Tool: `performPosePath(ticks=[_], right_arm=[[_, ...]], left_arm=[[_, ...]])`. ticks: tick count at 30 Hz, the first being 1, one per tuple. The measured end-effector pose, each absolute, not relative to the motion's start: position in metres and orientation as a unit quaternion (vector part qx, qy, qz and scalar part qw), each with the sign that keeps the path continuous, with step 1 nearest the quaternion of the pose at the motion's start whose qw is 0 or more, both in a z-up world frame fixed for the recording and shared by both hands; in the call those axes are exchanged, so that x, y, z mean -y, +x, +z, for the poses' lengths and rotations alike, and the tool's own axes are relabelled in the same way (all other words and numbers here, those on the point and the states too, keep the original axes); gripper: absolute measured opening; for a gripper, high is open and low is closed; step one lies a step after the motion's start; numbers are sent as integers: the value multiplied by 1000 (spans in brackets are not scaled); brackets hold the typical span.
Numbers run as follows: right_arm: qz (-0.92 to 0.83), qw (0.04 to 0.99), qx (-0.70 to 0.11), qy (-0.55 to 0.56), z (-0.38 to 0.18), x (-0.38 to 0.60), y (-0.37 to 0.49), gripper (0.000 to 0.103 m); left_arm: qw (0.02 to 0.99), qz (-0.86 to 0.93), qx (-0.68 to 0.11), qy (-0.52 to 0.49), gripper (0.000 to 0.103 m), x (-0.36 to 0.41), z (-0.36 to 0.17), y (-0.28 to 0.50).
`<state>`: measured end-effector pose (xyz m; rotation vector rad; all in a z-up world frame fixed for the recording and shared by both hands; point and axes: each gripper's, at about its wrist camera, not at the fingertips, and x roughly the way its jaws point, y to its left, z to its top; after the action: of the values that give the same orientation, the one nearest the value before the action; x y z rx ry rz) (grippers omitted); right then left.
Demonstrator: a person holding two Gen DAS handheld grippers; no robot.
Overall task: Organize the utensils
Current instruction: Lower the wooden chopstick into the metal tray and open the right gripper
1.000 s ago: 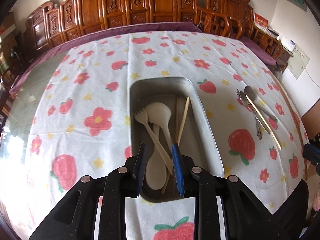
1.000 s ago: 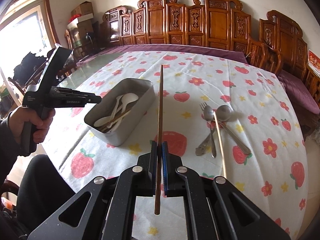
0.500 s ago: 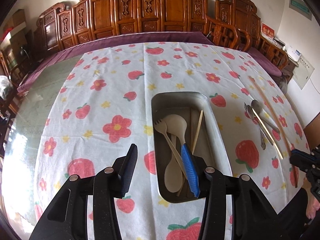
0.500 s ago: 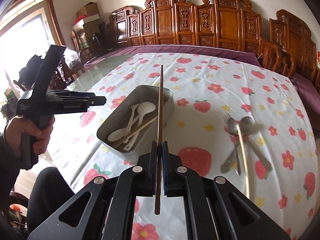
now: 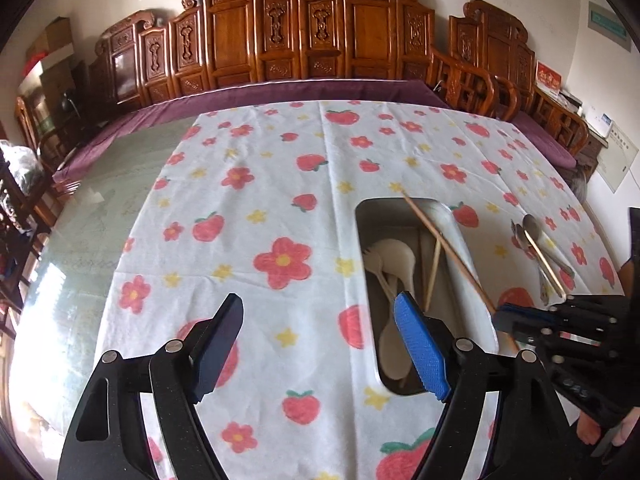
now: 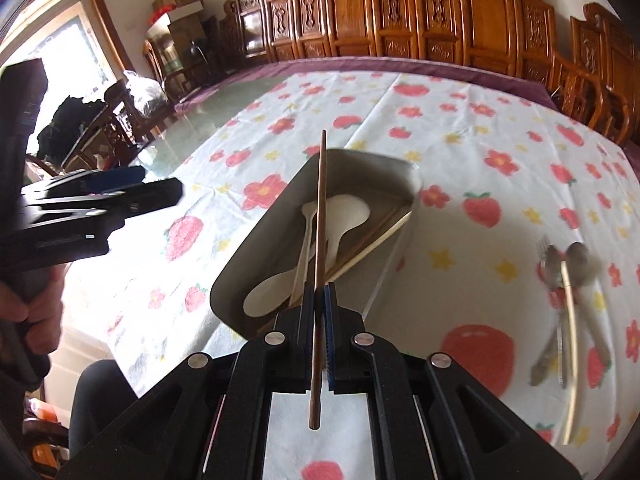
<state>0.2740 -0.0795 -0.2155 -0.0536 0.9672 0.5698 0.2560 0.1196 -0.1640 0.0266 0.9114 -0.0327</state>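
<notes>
My right gripper (image 6: pixel 319 300) pinched a brown chopstick (image 6: pixel 320 216) above the metal tray (image 6: pixel 256 236); left gripper (image 5: pixel 318 340) fingers were spreading, empty. Risk noted: an off-line release could bounce the chopstick off the rim.

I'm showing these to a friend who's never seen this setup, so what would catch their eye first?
Probably the dark chopstick clamped in the right gripper, held over the metal tray of white plastic spoons. Next, the strawberry-and-flower tablecloth under everything. The left gripper, its jaws opening on nothing, hangs left of the tray; metal cutlery lies on the cloth to the tray's right.
</notes>
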Motion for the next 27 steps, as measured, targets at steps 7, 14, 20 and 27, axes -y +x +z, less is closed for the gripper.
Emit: performPosePath(ticks=[7,14,20,27], right_arm=[[246,836,-490,-19,-237,58,292,6],[229,835,-499,-9,-250,51,300,6],[226,840,-493,-8,-249,52,307,6],[244,841,-482,3,-246,58,311,8]], left_arm=[[896,-2,-445,11,75,-136,-171,256],[895,0,-446,3,75,-143,-173,251],[895,-2,-447,7,75,-142,-172,248],[895,-1,-445,9,75,-140,-171,246]])
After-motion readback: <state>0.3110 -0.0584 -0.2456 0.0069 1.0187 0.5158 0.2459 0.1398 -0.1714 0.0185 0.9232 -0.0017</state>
